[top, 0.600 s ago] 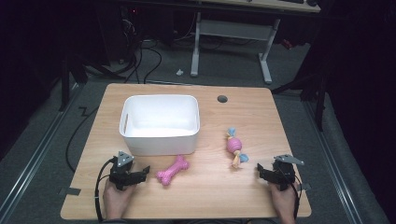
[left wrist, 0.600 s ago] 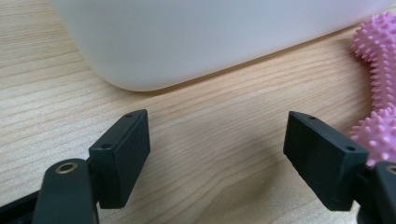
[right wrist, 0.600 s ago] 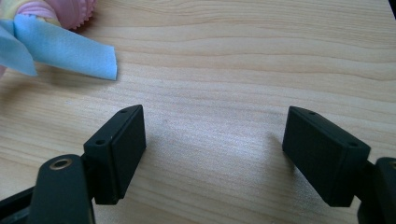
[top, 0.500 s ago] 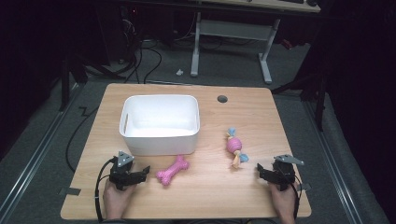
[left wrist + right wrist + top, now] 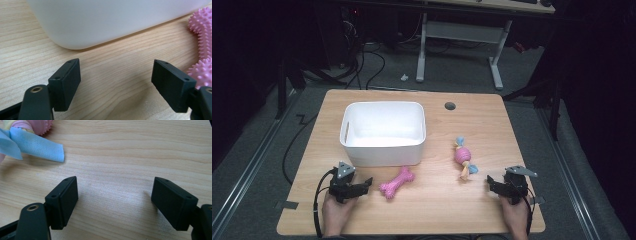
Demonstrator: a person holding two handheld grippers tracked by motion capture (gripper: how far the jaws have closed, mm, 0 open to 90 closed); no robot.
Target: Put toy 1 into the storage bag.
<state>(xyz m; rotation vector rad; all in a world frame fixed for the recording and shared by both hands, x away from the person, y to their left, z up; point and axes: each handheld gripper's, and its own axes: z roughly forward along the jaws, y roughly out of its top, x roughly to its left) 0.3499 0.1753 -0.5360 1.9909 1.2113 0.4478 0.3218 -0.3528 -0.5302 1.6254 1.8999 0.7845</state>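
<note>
Both grippers are held low over the tabletop (image 5: pixel 447 200) with jaws spread and empty, the left gripper (image 5: pixel 366 185) just beside the pink bone toy (image 5: pixel 396 182) and the right gripper (image 5: pixel 488 182) near the rope toy (image 5: pixel 464 160), likely for easy grabbing.

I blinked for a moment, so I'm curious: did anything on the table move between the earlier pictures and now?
Nothing visibly changed. The left gripper and right gripper rest open and empty at the table's near edge; the pink bone toy, knotted toy and white bin lie as before.
</note>
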